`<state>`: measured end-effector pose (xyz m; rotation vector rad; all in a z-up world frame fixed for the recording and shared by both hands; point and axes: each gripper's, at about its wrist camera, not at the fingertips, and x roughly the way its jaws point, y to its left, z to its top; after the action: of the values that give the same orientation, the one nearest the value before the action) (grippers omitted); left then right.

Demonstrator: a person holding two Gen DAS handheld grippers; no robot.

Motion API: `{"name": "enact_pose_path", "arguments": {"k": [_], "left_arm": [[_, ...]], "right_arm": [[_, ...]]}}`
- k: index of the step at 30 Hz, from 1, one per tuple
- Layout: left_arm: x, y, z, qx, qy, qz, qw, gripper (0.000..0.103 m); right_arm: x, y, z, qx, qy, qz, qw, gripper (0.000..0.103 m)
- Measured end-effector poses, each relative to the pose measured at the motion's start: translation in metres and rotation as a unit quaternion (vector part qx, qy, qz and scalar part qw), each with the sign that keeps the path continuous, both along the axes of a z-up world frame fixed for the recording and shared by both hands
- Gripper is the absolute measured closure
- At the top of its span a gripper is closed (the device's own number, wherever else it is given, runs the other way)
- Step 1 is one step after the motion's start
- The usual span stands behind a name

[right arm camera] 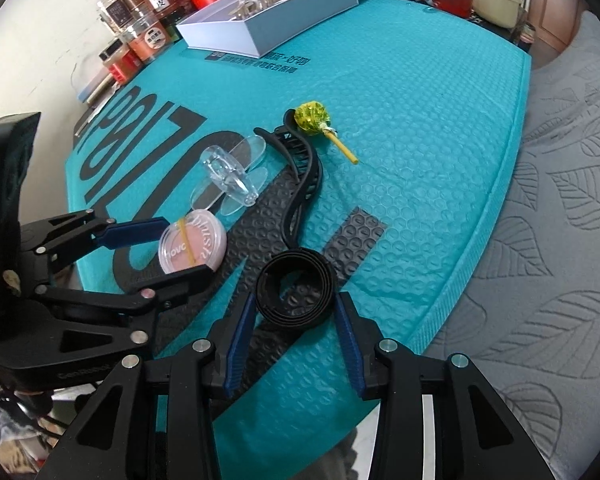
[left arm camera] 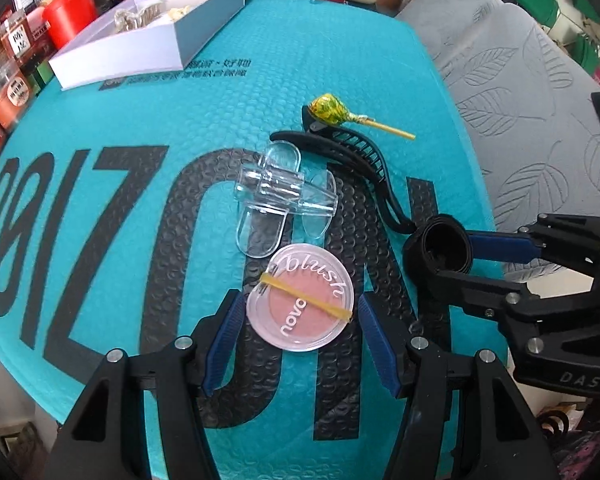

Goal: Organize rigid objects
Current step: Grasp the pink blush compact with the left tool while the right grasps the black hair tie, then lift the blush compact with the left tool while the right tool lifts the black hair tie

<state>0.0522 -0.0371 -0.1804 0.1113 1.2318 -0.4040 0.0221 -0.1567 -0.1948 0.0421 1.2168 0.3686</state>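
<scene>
left gripper is angling steeply down, jaws straddling the blush compact on the teal mailer, pads not touching. right gripper is pinching the black strap coil just beside the compact.

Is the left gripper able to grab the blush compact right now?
Probably yes: the left gripper already straddles the blush compact, one finger on each side, nothing between them.
</scene>
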Motion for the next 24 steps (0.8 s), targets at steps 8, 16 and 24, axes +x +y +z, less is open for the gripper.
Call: {"name": "enact_pose_path", "arguments": {"k": [8,16,24], "left_arm": [[-0.003,-0.005,-0.003,0.0,-0.038,-0.018,0.9991,0.044],[-0.012,0.007,0.001,-0.014,-0.045,-0.013,0.9988,0.049],[-0.018,0.017,0.006,-0.023,-0.033,0.012,0.9991,0.049]], "right_arm": [[0.004,0.006,-0.007,-0.018,0.007,0.002,1.0,0.056],[0.006,0.011,-0.01,-0.024,-0.001,0.004,1.0,0.052],[0.003,0.013,-0.008,-0.026,-0.02,0.009,0.999,0.061]]}}
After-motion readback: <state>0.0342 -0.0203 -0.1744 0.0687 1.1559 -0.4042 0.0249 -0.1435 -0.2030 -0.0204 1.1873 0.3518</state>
